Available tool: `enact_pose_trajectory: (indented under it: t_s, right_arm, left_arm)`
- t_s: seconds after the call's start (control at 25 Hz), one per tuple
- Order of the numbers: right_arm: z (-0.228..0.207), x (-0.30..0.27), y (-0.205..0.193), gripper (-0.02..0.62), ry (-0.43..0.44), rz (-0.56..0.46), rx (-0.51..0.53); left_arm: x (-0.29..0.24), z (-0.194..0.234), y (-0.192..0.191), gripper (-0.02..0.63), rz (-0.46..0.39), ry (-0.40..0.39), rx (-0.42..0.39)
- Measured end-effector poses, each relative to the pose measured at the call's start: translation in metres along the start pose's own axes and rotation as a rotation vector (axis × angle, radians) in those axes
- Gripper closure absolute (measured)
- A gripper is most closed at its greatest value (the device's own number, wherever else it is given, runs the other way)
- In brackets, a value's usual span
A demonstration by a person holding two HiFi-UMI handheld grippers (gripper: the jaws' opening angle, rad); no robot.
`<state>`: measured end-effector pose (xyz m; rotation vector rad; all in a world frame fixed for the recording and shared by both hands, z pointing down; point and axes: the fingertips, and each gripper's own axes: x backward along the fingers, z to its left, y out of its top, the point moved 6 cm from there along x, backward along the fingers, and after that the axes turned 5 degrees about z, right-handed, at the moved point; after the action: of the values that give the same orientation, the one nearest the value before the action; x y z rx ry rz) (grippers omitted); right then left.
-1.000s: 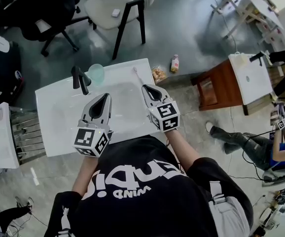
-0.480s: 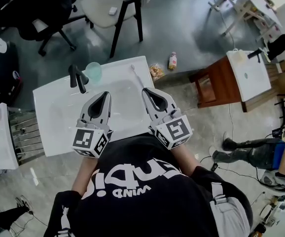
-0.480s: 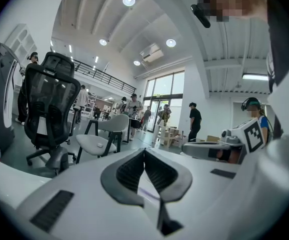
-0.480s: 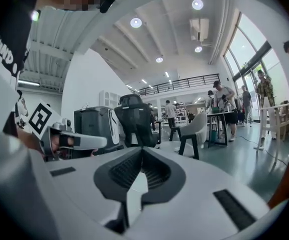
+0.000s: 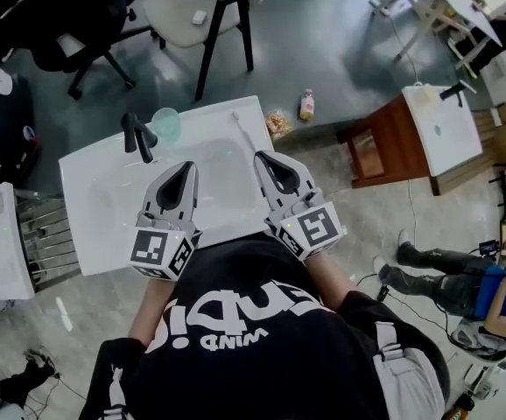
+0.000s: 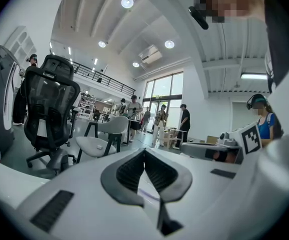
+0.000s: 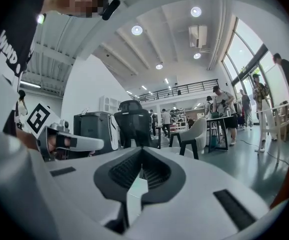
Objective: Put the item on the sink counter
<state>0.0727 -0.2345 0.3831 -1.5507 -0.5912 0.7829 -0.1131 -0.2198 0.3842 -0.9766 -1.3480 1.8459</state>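
Head view, taking 12 o'clock as the far edge of the white sink desk (image 5: 95, 234): the desk stands directly in front of the person, with a shallow basin (image 5: 218, 178) set in its middle. A black faucet (image 5: 137, 137) is mounted at about 10 o'clock on the desk, and a pale green cup (image 5: 166, 125) stands just beside it on its right. The thin white item (image 5: 241, 131), stick-like and too small to identify further, lies flat on the desk surface at about 1 o'clock, outside the basin and free of both tools. The left gripper (image 5: 186, 169) is held over the basin's left part. In its own view (image 6: 144, 152) the fingers (image 6: 129, 171) are pressed together at the tips with nothing between them. The right gripper (image 5: 264, 157) is held at the desk's right edge, around 3 o'clock, its tip near the item's nearer end; whether they touch cannot be told. In its own view (image 7: 142, 151) the fingers (image 7: 157, 171) are likewise closed and empty. Both grippers point toward 12 o'clock. Beyond the desk at 12 o'clock stands a chair with a white seat (image 5: 202, 9). On the floor at 1 o'clock lie a snack packet (image 5: 280, 127) and a small bottle (image 5: 307, 107).
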Motion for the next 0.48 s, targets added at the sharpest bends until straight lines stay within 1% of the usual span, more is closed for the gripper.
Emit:
enact_pose_trajectory:
  t_s: [0.24,0.48]
  right_arm:
    - [0.0005,-0.0004,-0.0033,0.575,0.001,-0.023,-0.037]
    - [0.0053,-0.0002,-0.0056,0.577,0.016,-0.027,-0.032]
  left_arm:
    - [0.0027,-0.0003,-0.0034,0.586,0.006,0.01,0.003]
    - [0.0048,-0.0001,-0.0053,0.586,0.002,0.013,0.002]
